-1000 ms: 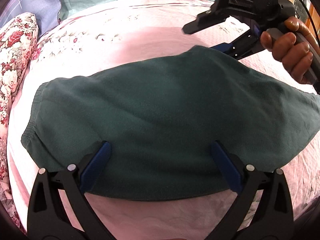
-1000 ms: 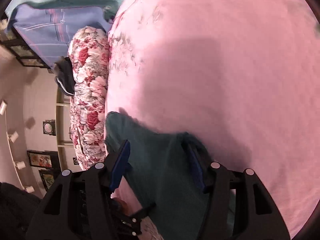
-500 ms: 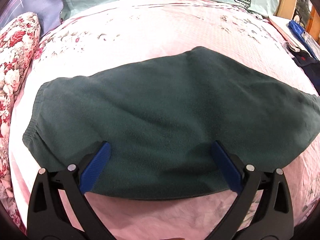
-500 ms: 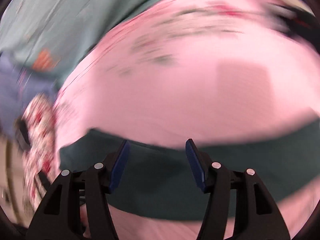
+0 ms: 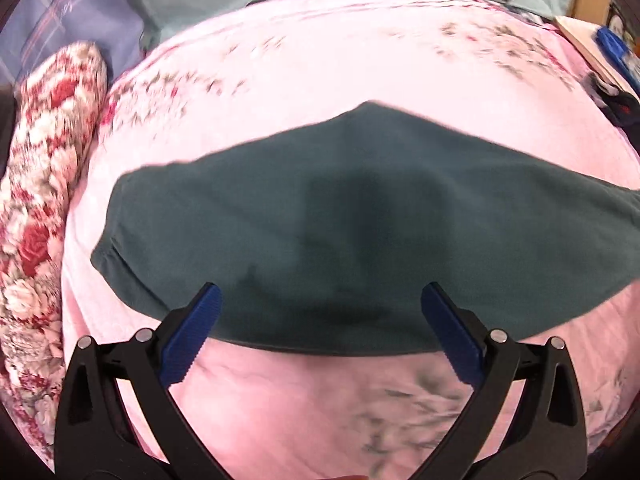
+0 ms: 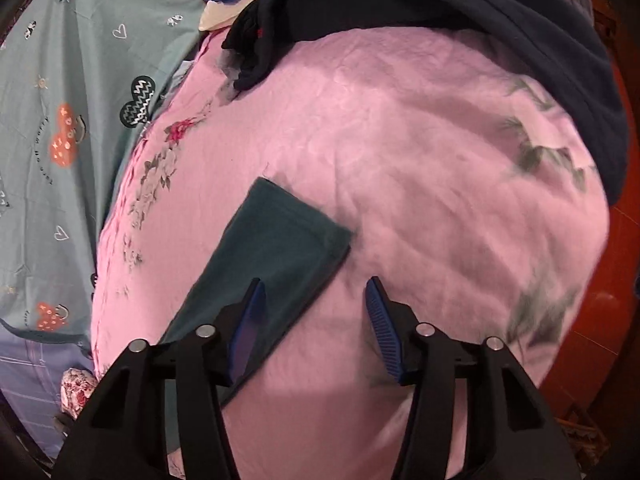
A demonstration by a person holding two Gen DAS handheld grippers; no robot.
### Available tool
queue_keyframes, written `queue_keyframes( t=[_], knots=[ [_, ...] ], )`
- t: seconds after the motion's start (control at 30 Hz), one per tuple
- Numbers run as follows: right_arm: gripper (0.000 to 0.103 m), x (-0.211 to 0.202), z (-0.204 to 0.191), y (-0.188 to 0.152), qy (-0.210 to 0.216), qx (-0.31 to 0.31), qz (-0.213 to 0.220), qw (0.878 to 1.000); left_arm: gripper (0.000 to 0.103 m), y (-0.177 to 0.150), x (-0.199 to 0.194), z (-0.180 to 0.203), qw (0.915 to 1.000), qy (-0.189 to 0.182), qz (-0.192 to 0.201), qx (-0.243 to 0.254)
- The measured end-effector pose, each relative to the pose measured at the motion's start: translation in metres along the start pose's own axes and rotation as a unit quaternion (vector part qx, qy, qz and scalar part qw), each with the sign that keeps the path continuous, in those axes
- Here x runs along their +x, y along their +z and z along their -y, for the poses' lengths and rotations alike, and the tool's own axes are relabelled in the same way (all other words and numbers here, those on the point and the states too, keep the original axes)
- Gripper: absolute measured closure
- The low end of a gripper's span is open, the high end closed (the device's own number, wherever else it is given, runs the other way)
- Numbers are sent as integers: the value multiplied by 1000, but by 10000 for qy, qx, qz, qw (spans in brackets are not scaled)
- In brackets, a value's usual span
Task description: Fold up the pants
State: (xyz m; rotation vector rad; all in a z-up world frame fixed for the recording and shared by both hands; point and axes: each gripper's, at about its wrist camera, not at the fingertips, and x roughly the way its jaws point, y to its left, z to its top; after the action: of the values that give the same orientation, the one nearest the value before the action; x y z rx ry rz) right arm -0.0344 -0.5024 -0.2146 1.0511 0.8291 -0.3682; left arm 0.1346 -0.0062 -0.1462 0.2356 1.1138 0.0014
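Dark green pants (image 5: pixel 360 232) lie flat across the pink bedsheet (image 5: pixel 320 80), waistband to the left and legs running off to the right. My left gripper (image 5: pixel 320 300) hovers open over the near edge of the pants, with nothing between its blue pads. In the right wrist view the hem end of the legs (image 6: pixel 280 240) lies on the sheet. My right gripper (image 6: pixel 315 283) hangs above that hem's near corner. Its jaws are closing but stand apart, and the pads touch no cloth. The left finger (image 6: pixel 250 320) is over the fabric and the other is over bare sheet.
A floral pillow (image 5: pixel 40 208) lines the bed's left side. A teal printed cloth (image 6: pixel 60 120) hangs behind the bed. A heap of dark navy clothes (image 6: pixel 480 20) covers the far right corner, and the red-brown floor (image 6: pixel 624 248) shows past the bed edge.
The right gripper and the hand holding it left the left wrist view and swung from the waistband end to the hem end. The left gripper pulled up and back a little.
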Motion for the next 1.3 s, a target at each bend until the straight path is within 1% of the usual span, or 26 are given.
queue_keyframes(
  t=[0.17, 0.2, 0.27, 0.33, 0.37, 0.4, 0.43, 0.57, 0.63, 0.73, 0.77, 0.8, 0.83, 0.9, 0.97, 1.03, 1.07, 1.1, 1.13, 1.2, 1.27, 1.3],
  knots=[
    [53, 12, -5, 17, 259, -143, 5, 9996, 2, 3, -22, 36, 9994, 14, 138, 305],
    [55, 12, -5, 18, 288, -169, 5, 9994, 2, 3, -25, 42, 9993, 7, 153, 348],
    [64, 12, -1, 20, 290, -204, -10, 9994, 2, 4, -31, 51, 9987, 14, 198, 465],
    [92, 11, 10, 22, 294, -107, -55, 9995, 2, 4, -36, 59, 9980, 52, 250, 578],
    [97, 10, 17, 24, 438, 42, -82, 9990, 2, 5, -37, 61, 9978, 60, 259, 603],
    [98, 5, 21, 23, 597, 170, -81, 9980, 2, 5, -40, 63, 9975, 67, 277, 642],
    [98, 1, 20, 23, 659, 180, -58, 9976, 2, 6, -41, 64, 9974, 77, 288, 655],
    [98, -18, -13, 25, 836, -355, 157, 9957, 2, 9, -43, 58, 9978, 111, 313, 570],
    [98, -27, -41, 25, 954, -737, 261, 9924, 2, 10, -43, 53, 9982, 139, 298, 497],
    [98, -38, -96, 16, 1140, -1586, 284, 9803, 2, 8, -42, 40, 9986, 195, 318, 379],
    [98, -41, -122, 7, 1194, -2041, 257, 9713, 2, 8, -42, 35, 9987, 205, 323, 328],
    [98, -43, -138, -1, 1185, -2301, 295, 9655, 2, 6, -42, 29, 9989, 226, 321, 256],
    [98, -44, -157, -12, 1246, -2649, 232, 9559, 2, 5, -42, 24, 9990, 249, 311, 193],
    [98, -40, -198, -44, 1322, -3420, 61, 9303, 2, 0, -40, 12, 9992, 299, 270, 55],
    [98, -23, -224, -72, 1343, -3935, -101, 9094, 2, -6, -39, -2, 9990, 370, 206, -113],
    [98, 1, -248, -108, 1426, -4403, -417, 8855, 2, -13, -38, -15, 9986, 439, 149, -272],
    [98, 11, -255, -121, 1434, -4571, -536, 8762, 2, -16, -37, -22, 9982, 472, 120, -343],
    [98, 25, -264, -142, 1411, -4869, -725, 8590, 2, -18, -37, -27, 9979, 503, 95, -405],
    [98, 39, -268, -160, 1353, -5108, -883, 8444, 2, -22, -36, -35, 9973, 545, 59, -484],
    [98, 65, -269, -186, 1191, -5388, -1244, 8247, 2, -29, -35, -48, 9961, 606, -4, -642],
    [98, 82, -266, -201, 1097, -5495, -1505, 8144, 2, -34, -34, -57, 9952, 644, -53, -739],
    [98, 86, -266, -207, 1045, -5576, -1550, 8088, 2, -37, -34, -62, 9946, 672, -67, -785]
  ],
)
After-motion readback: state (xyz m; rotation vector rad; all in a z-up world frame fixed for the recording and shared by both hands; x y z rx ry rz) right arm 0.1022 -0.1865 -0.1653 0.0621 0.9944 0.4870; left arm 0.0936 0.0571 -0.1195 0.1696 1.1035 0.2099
